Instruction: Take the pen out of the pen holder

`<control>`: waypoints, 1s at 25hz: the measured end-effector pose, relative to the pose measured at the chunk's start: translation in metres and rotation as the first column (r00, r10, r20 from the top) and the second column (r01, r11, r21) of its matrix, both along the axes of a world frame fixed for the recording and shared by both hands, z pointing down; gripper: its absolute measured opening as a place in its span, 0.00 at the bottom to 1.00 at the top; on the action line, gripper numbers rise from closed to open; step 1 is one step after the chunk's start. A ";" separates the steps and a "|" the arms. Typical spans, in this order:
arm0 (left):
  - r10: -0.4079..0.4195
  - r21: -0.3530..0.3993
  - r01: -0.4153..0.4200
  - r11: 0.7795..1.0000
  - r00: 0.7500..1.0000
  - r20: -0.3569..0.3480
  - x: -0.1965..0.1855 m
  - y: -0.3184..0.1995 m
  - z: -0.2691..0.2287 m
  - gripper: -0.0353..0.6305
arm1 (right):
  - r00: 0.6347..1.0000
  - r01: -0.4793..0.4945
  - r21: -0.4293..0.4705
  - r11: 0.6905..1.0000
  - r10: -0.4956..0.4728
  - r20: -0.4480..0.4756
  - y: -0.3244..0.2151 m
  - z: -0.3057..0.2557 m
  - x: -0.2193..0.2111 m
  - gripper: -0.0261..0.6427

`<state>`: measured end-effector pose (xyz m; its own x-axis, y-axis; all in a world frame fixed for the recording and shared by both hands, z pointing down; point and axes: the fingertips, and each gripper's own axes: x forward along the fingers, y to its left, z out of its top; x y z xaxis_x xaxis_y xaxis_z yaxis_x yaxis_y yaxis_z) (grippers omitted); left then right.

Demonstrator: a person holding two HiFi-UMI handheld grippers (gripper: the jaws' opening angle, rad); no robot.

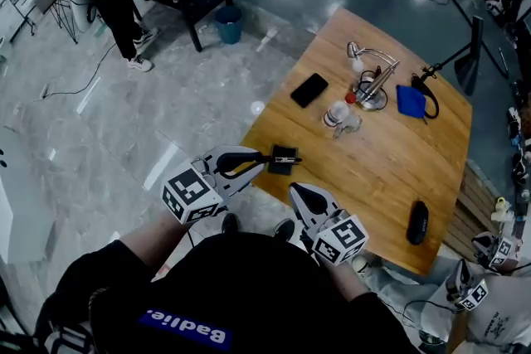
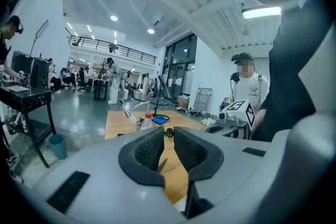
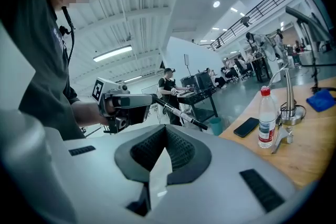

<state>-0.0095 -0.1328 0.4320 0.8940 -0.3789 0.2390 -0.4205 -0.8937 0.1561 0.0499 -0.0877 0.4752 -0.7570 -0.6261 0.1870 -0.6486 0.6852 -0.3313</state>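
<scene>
One thin black pen (image 3: 179, 113), likely light and stiff, is pinched by its end in our left tongs (image 2: 168, 130); our right tongs (image 3: 165, 127) are pressed together.

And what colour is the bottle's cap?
The cap is red, clearest in the right gripper view.

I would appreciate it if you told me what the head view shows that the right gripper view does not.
Only the head view shows the square black pen holder at the edge of the wooden table and the right gripper from above. Only the right gripper view shows that gripper's jaws pressed together, empty, and a ceiling strip light. Both show the left gripper clamped on the slim black pen, the clear red-capped bottle and the flat black phone on that table.
</scene>
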 end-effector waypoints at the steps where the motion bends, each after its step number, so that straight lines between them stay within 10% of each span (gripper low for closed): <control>1: -0.005 0.002 0.005 1.000 1.000 -0.011 0.000 0.004 0.000 0.15 | 1.000 0.003 0.005 1.000 -0.003 0.001 0.001 -0.001 -0.001 0.04; 25: -0.024 0.008 0.025 1.000 0.999 -0.048 0.021 0.058 0.027 0.15 | 1.000 0.018 0.044 0.999 -0.018 0.003 0.018 -0.009 -0.001 0.04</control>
<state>0.0113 -0.0753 0.4592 0.8947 -0.4029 0.1929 -0.4347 -0.8846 0.1687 0.0486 -0.0701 0.4663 -0.7686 -0.6202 0.1571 -0.6353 0.7107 -0.3023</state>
